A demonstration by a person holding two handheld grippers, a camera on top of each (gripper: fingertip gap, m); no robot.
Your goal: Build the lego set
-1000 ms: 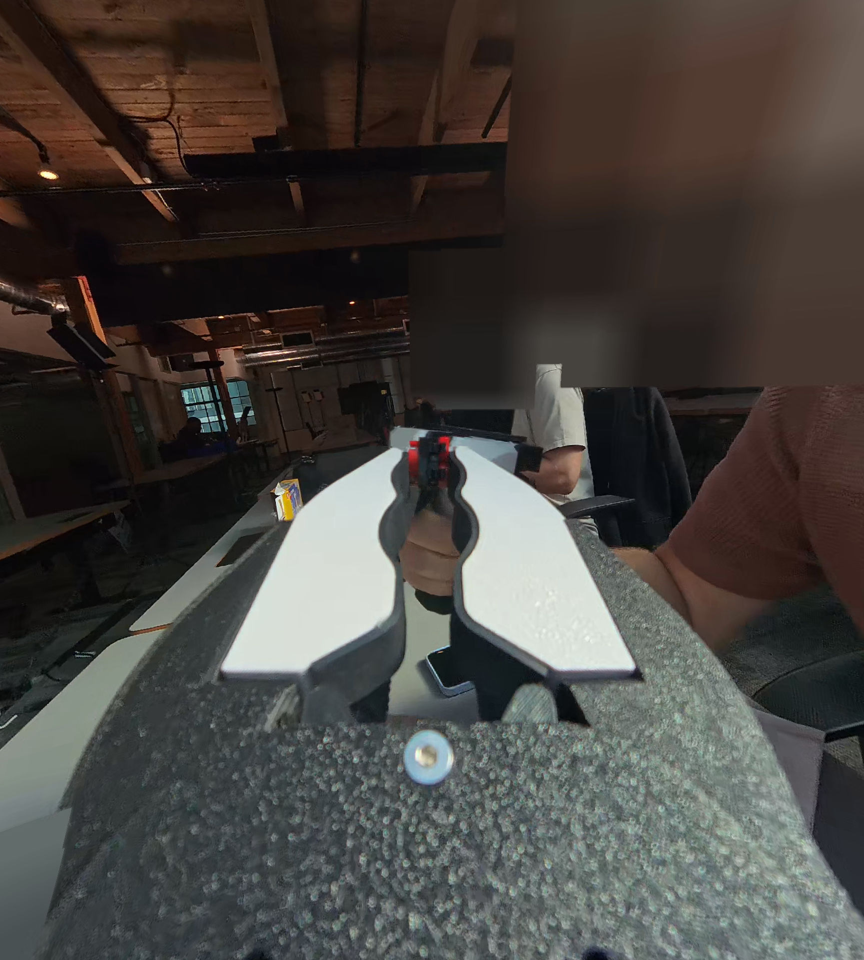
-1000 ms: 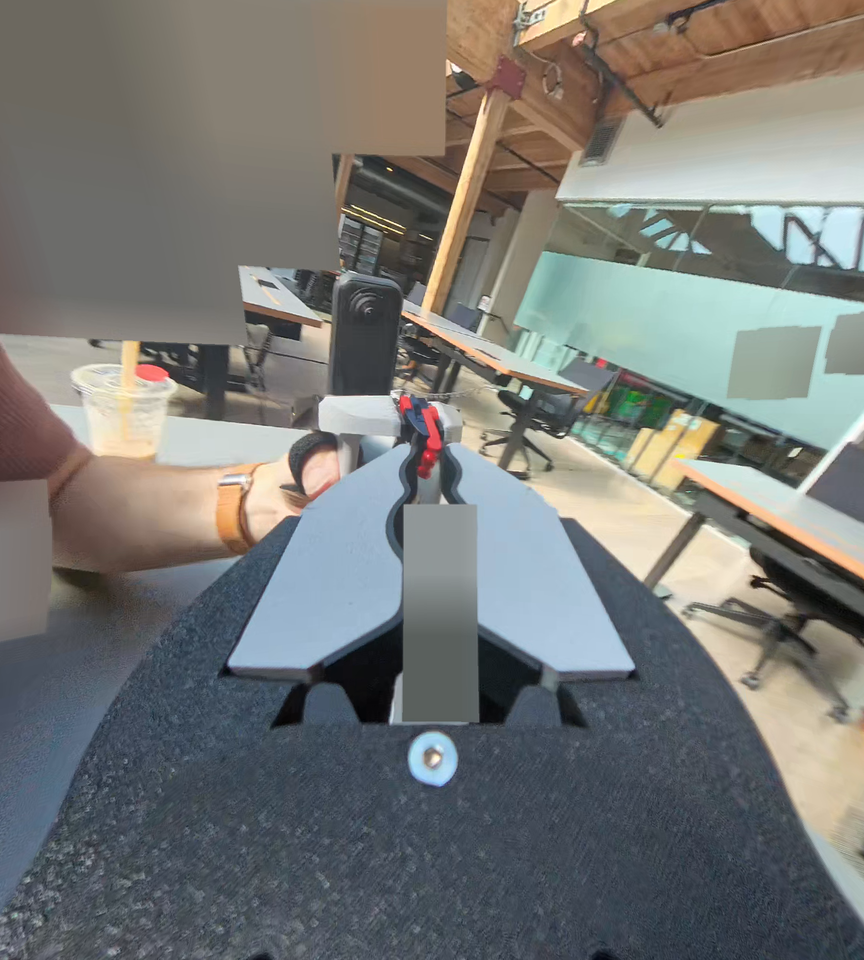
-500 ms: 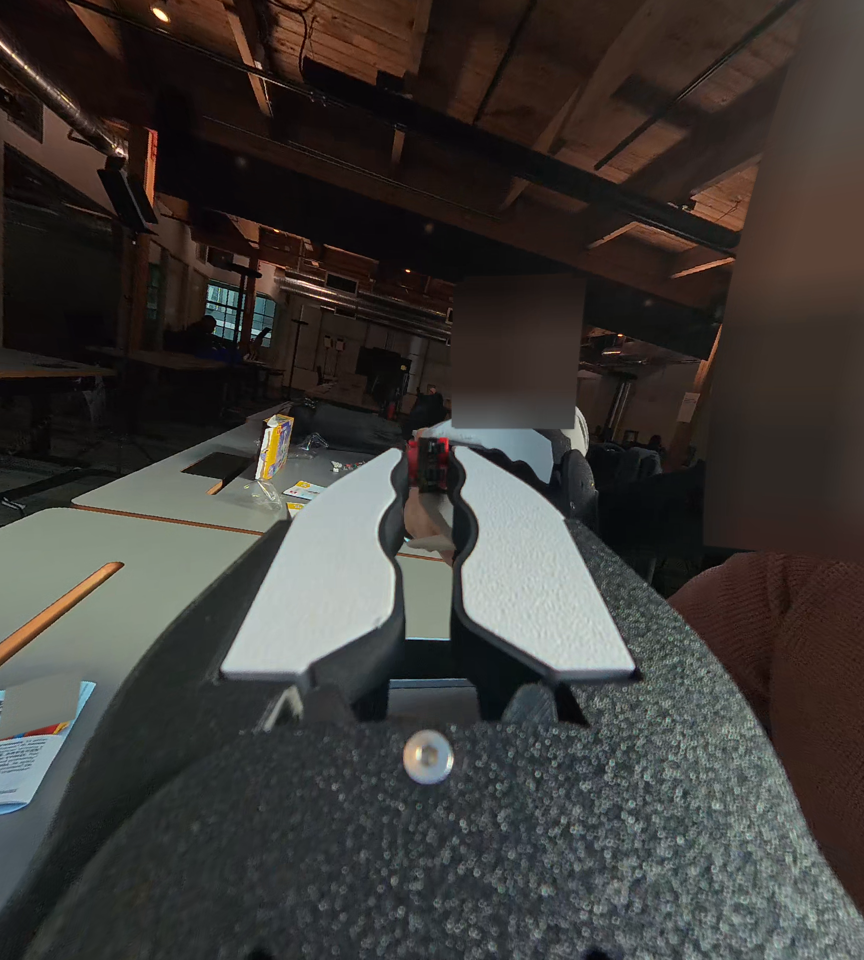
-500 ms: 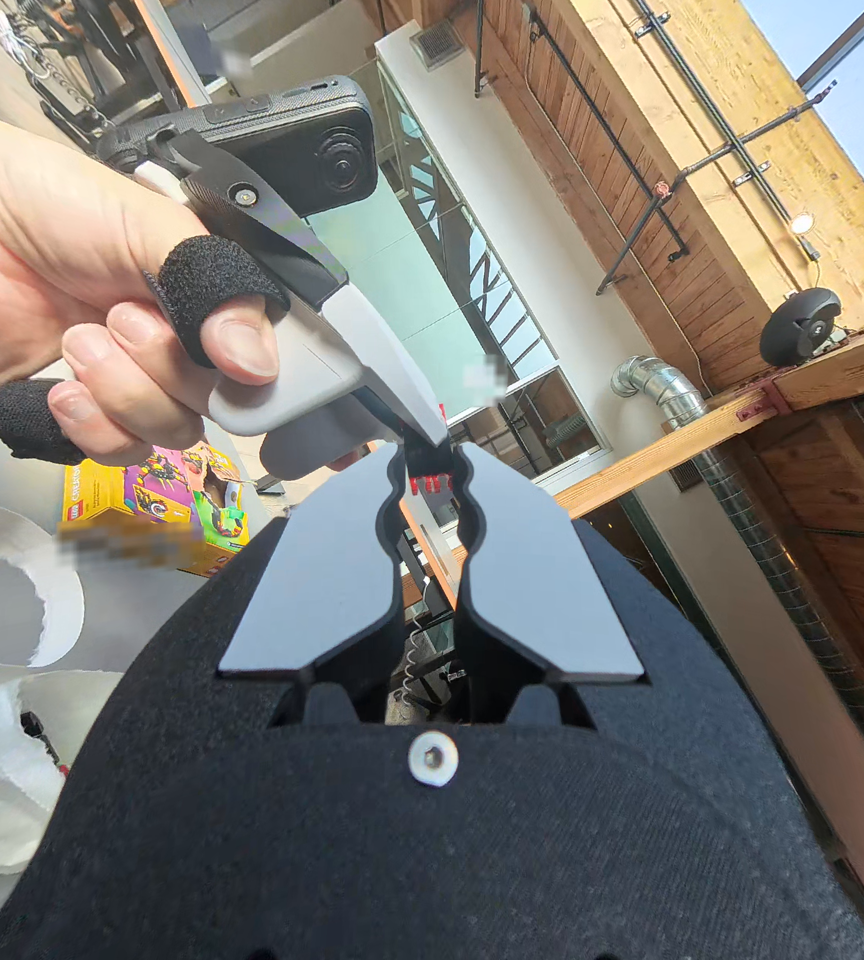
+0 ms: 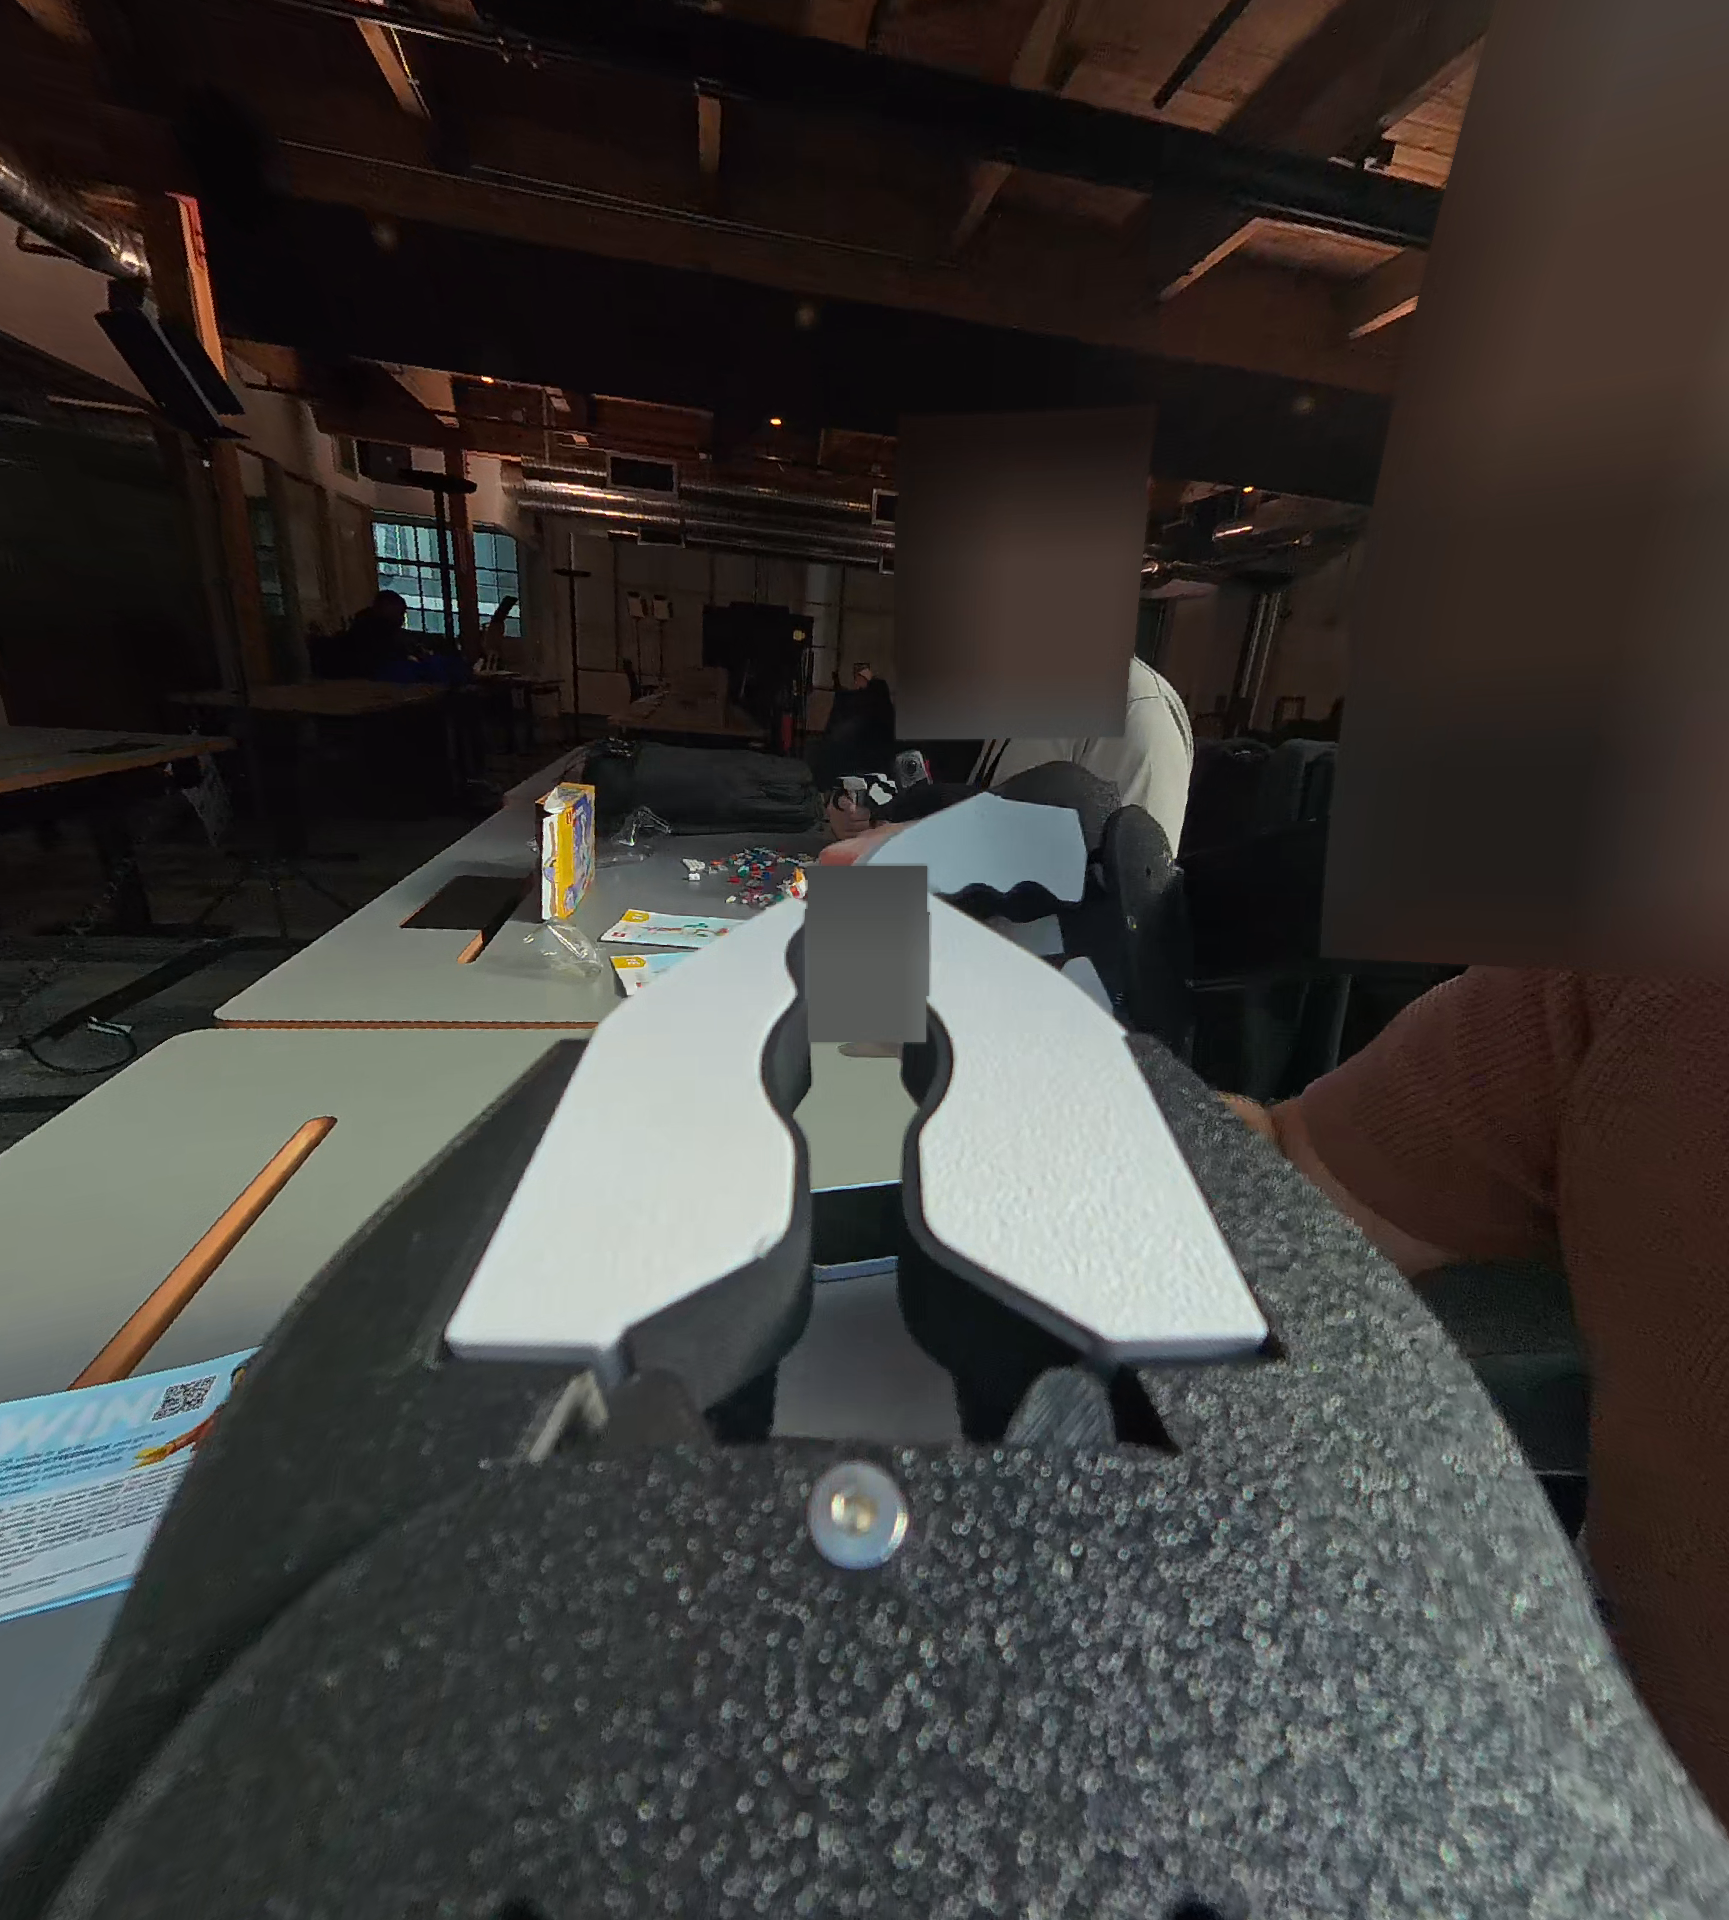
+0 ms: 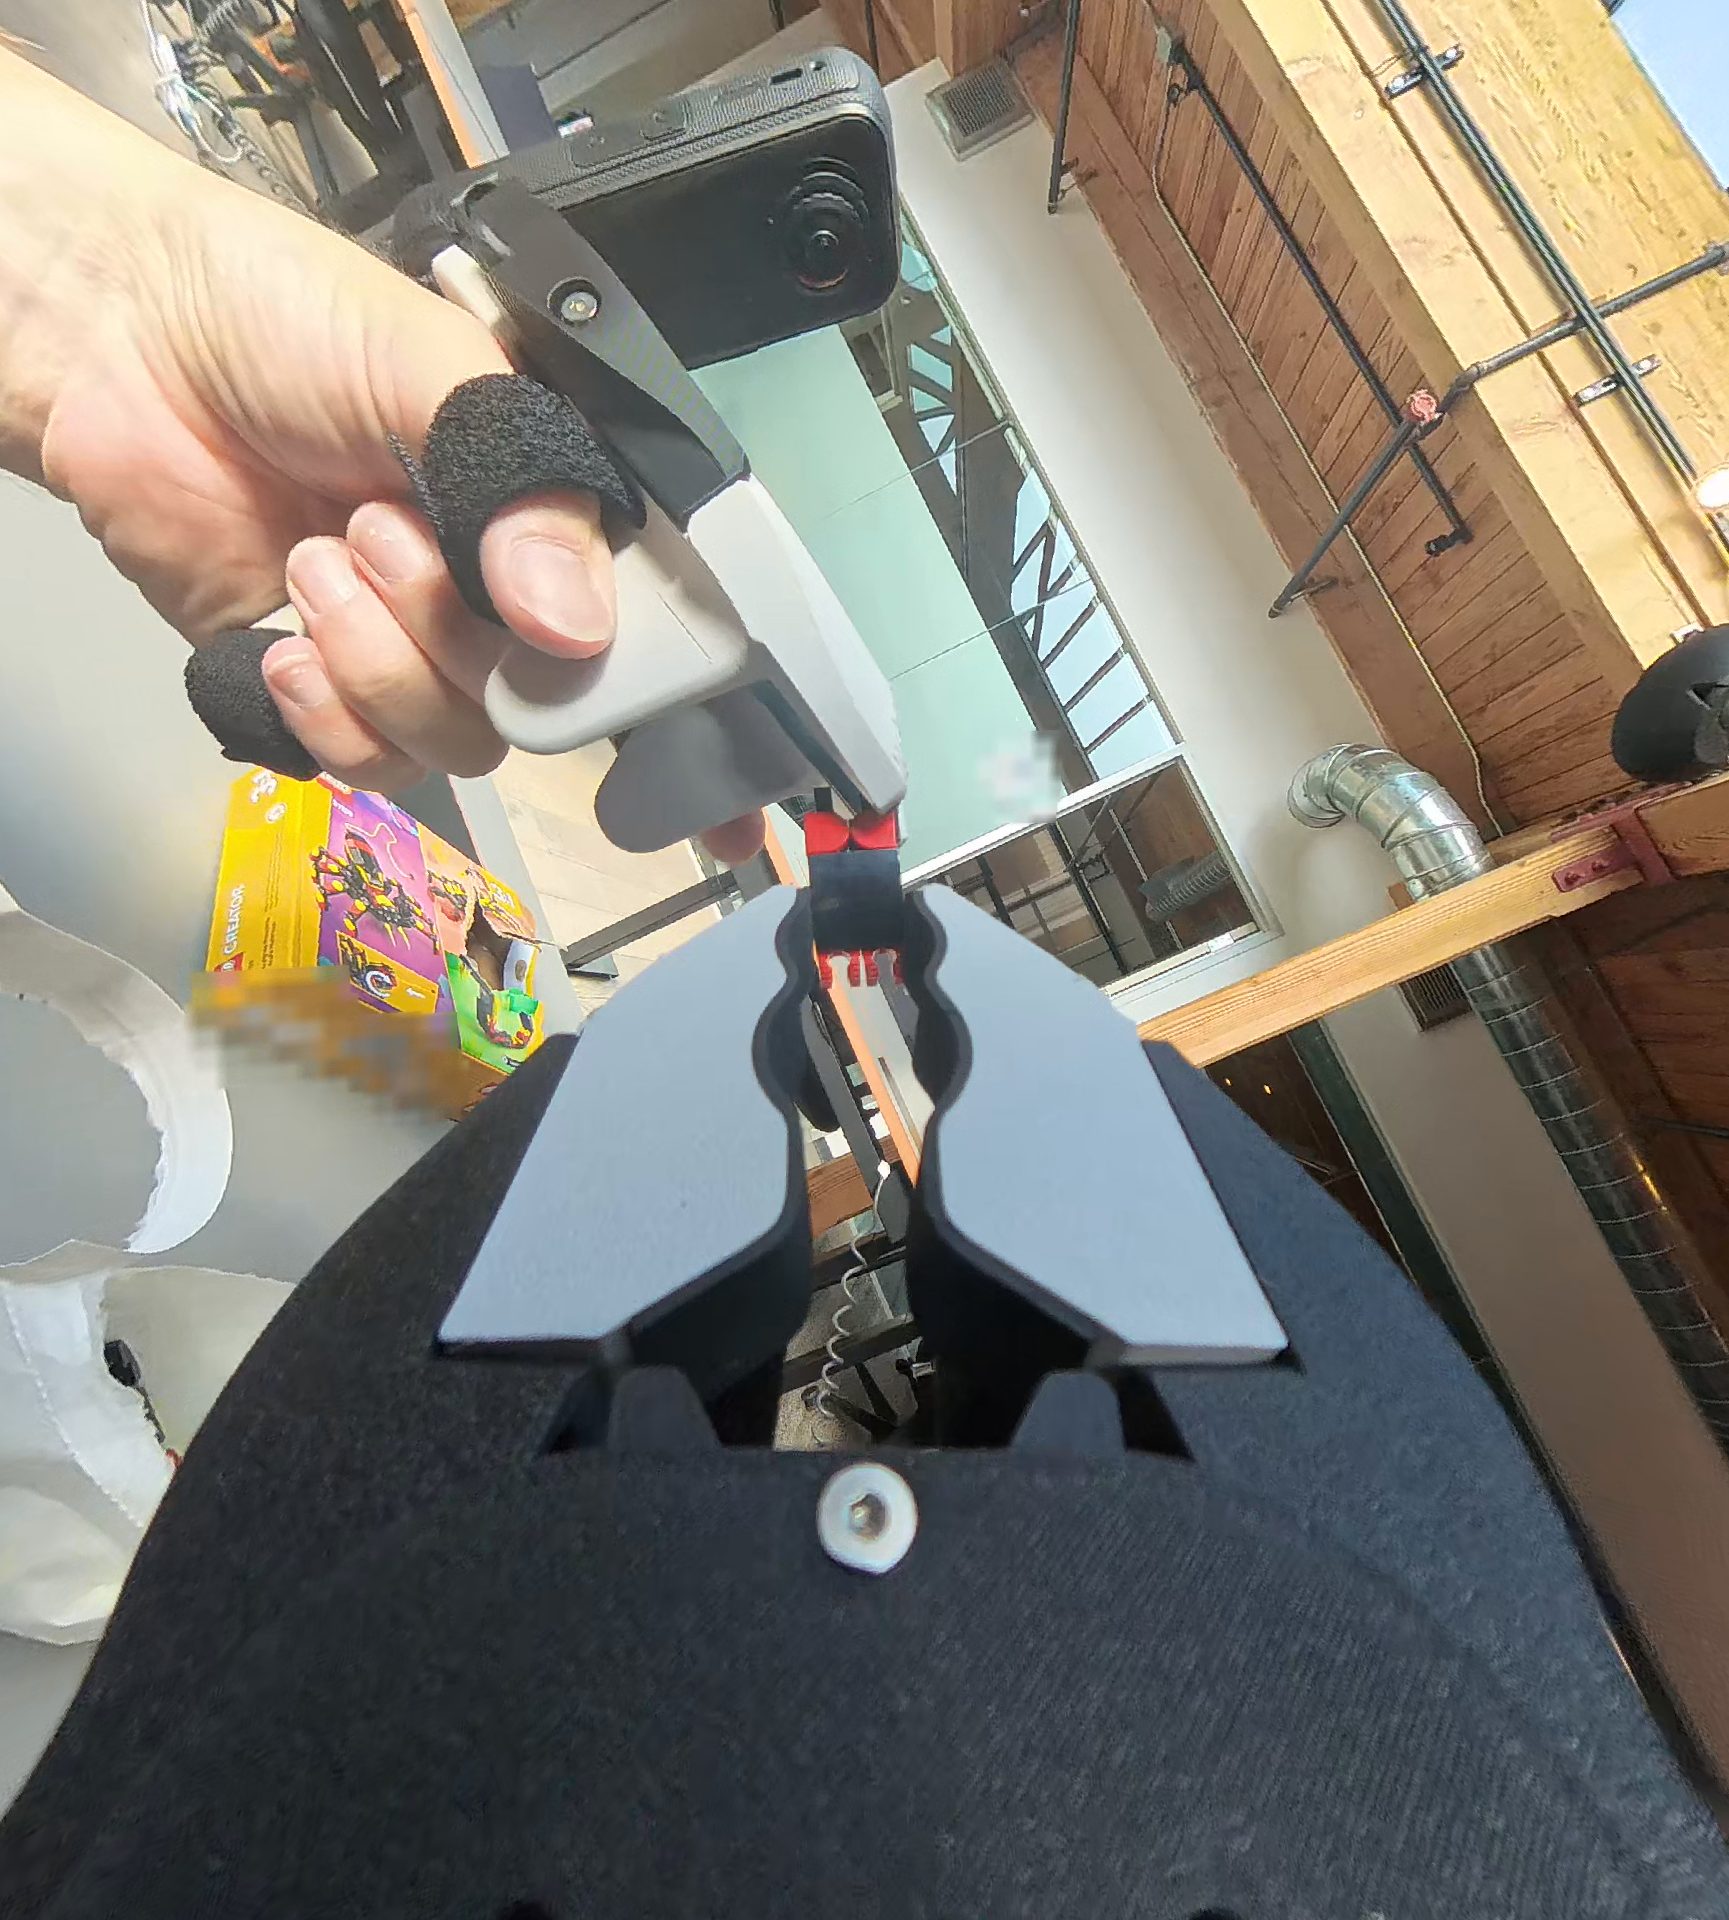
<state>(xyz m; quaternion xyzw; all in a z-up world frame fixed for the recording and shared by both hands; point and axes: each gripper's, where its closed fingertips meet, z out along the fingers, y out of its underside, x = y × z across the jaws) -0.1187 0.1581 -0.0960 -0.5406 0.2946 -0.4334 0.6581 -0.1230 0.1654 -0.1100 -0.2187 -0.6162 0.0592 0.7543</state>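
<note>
A small black and red lego assembly [image 6: 852, 883] is held in the air between both grippers. My right gripper [image 6: 855, 914] is shut on its black body, with red teeth showing below the tips. My left gripper [image 6: 855, 805] comes in from the upper left, held by a hand [image 6: 247, 436], and its tips close on the red top end. In the left wrist view a mosaic patch covers the left gripper's tips [image 5: 865, 935]. The right gripper's white finger [image 5: 985, 857] shows just behind them.
The grey table [image 5: 216, 1143] carries a leaflet [image 5: 39, 1486] at front left. Farther back are an upright yellow box [image 5: 566, 852], loose bricks [image 5: 756, 868] and booklets [image 5: 668, 928]. A colourful lego box [image 6: 361, 935] and a white paper bag [image 6: 29, 1403] lie left. A rust sleeve [image 5: 1566, 1247] is at right.
Both grippers have swung together with the assembly between them. The right view now tilts up toward the wooden ceiling, and the left view has turned left over the table. The grips look unchanged.
</note>
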